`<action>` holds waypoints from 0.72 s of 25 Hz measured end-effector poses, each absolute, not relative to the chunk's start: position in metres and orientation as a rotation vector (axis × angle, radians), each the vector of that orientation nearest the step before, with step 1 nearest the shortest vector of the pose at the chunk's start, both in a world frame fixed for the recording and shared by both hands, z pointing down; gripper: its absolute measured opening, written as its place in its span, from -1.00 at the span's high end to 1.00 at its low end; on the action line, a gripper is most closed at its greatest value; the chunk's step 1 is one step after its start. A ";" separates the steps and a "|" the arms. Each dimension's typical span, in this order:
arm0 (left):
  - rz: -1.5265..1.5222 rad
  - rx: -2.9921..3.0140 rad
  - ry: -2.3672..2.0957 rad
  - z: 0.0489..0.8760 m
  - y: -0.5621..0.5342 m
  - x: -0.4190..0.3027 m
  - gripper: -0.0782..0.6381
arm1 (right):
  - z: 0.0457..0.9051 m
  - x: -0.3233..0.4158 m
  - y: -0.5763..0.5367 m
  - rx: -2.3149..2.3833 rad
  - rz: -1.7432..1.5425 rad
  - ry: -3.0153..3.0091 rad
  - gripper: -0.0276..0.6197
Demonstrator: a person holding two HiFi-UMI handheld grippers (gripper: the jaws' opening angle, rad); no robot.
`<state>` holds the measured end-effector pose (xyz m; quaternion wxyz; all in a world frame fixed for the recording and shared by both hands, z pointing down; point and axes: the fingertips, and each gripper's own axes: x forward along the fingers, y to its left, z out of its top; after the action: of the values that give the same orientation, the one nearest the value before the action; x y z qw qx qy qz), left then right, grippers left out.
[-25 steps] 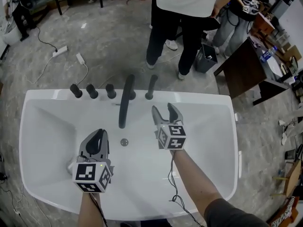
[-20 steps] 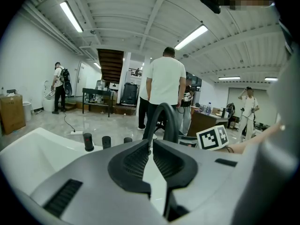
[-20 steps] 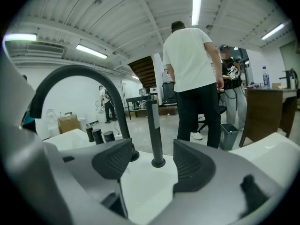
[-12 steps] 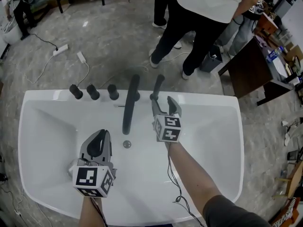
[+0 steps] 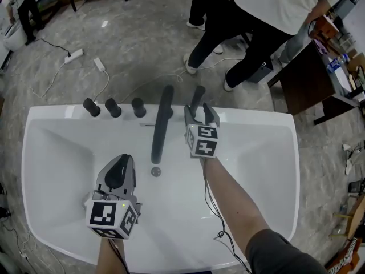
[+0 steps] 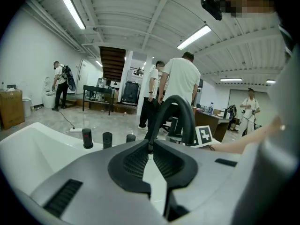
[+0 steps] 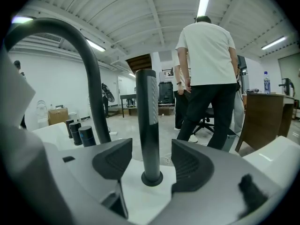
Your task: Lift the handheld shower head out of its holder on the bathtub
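Jaws of the right gripper (image 5: 199, 114) stood apart astride the shower head (image 7: 146, 121), poised to clamp it (left gripper (image 5: 121, 164) closed, empty, idle).

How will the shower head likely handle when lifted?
The shower head looks a rigid, smooth dark wand: probably stiff but slippery in the open right gripper. Upright in its holder, it likely slides straight up; any hose is hidden.
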<state>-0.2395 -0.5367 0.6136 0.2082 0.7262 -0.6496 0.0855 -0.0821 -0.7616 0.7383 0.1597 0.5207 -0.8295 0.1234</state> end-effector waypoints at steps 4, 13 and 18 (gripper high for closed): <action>0.232 2.021 -1.797 0.620 -0.537 -0.240 0.68 | 0.746 -0.088 -0.774 1.481 0.336 -2.350 0.10; 0.236 2.010 -1.801 0.624 -0.536 -0.241 0.68 | 0.744 -0.088 -0.776 1.495 0.365 -2.360 0.11; 0.231 2.004 -1.802 0.622 -0.533 -0.242 0.68 | 0.744 -0.092 -0.775 1.502 0.450 -2.380 0.14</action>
<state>-0.2415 -0.5334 0.6225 0.2167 0.7231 -0.6505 0.0834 -0.0925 -0.7747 0.7437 0.1453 0.5215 -0.8261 0.1562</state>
